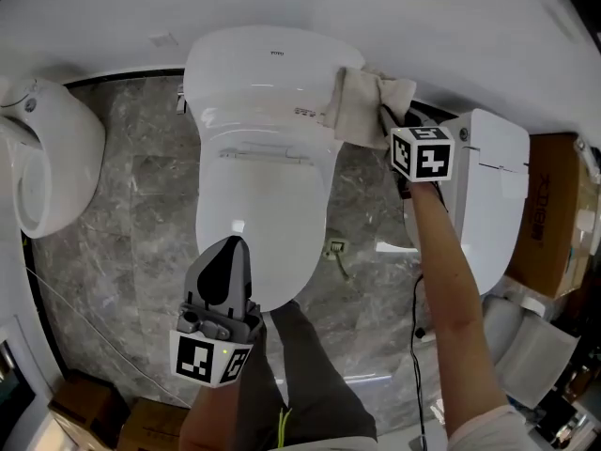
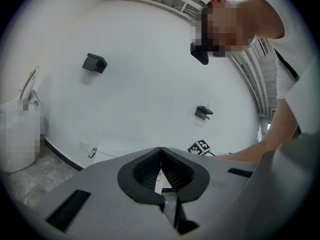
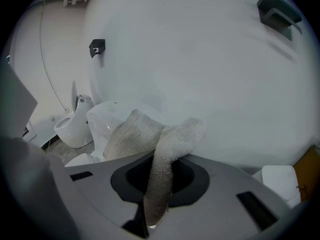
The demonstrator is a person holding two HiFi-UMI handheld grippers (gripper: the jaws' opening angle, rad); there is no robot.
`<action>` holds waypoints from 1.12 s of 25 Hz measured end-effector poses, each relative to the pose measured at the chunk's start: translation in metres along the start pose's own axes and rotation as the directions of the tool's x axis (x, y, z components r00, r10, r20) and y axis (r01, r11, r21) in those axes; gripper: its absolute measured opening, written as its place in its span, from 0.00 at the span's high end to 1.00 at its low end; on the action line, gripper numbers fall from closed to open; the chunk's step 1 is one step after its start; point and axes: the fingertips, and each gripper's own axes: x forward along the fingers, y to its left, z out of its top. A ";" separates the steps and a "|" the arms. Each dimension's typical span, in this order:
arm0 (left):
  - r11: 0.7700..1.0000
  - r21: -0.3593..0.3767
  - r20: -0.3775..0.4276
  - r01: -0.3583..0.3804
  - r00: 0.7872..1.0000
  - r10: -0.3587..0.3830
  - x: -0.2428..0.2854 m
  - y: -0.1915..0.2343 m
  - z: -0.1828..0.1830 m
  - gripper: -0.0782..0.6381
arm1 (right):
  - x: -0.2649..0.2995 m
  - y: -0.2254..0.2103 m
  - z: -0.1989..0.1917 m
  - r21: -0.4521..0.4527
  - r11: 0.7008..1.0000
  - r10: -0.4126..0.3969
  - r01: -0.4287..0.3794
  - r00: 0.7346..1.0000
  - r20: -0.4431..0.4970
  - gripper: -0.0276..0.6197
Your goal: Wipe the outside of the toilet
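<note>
- at the toilet's [image 1: 254,158] back right corner, the right gripper [image 1: 387,118] is clamped on a beige cloth [image 1: 362,101], which drapes over the tank edge there, close to the wall [image 1: 376,17].
- grip is on one bunched fold only; most of the cloth hangs loose ahead of the jaws. risk: a hard stroke on the ceramic drags it out of the clamp.
- the loose bulk could also wedge between toilet and wall, so the wipe skips that strip.
- jaw tips sit right behind the cloth. too steep an angle and plastic hits the toilet, not fabric.
- left gripper [image 1: 230,252] hovers over the front of the toilet's lid, jaws together on nothing. if it drops, it knocks the lid.
- second toilet [image 1: 493,186] just right of this toilet crowds the right forearm, so lower strokes look tight.
</note>
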 end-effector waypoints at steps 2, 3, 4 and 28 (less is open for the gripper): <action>1.000 -0.006 0.000 0.010 1.000 -0.010 -0.012 -0.002 0.004 0.87 | -0.021 0.002 -0.004 0.026 1.000 -0.008 0.008 1.000 0.009 0.85; 1.000 -0.005 0.002 0.018 1.000 -0.018 -0.017 -0.003 0.009 0.87 | -0.034 0.003 -0.002 0.034 0.999 -0.014 0.013 1.000 0.018 0.85; 1.000 -0.004 0.005 0.028 1.000 -0.028 -0.023 -0.006 0.015 0.87 | -0.048 0.005 0.000 0.041 0.999 -0.019 0.018 0.999 0.030 0.85; 0.982 -0.005 0.001 0.190 0.982 -0.190 -0.016 -0.074 0.057 0.87 | -0.175 -0.011 0.088 0.364 0.902 0.050 -0.230 0.896 0.441 0.85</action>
